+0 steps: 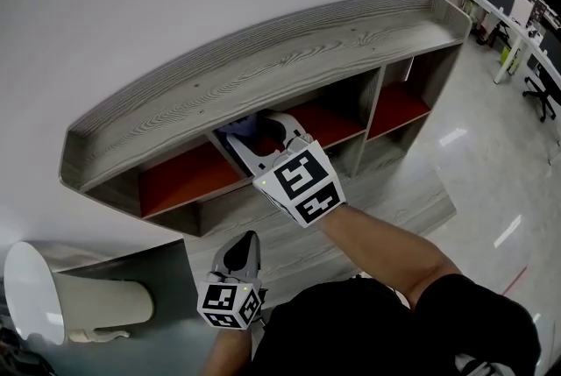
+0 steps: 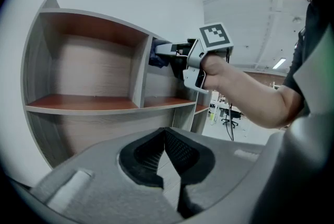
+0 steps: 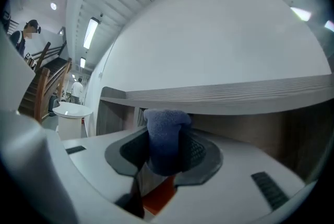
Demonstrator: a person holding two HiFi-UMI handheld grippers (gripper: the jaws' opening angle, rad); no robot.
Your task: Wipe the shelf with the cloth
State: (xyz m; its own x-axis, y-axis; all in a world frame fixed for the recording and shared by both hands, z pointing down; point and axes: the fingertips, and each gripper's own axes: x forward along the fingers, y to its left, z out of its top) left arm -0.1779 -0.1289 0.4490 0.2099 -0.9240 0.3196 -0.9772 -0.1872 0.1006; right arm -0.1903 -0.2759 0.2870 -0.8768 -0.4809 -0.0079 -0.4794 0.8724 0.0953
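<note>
The grey wood shelf unit (image 1: 263,67) with red inner boards stands against a white wall. My right gripper (image 1: 260,140) reaches into its middle compartment, just under the top board and beside the left divider. It is shut on a dark blue cloth (image 1: 238,131), which sticks up bunched between the pads (image 3: 166,139). The left gripper view shows that cloth (image 2: 158,56) at the divider, with the right gripper (image 2: 168,54) behind it. My left gripper (image 1: 244,250) hangs low in front of the unit, apart from it. Its pads (image 2: 175,147) meet at the tips with nothing between them.
A white round pedestal table (image 1: 48,295) stands at the lower left, beside a dark grey panel (image 1: 153,273). Office desks and chairs (image 1: 526,15) fill the far right. A staircase (image 3: 44,79) and a distant person (image 3: 78,90) show left of the shelf.
</note>
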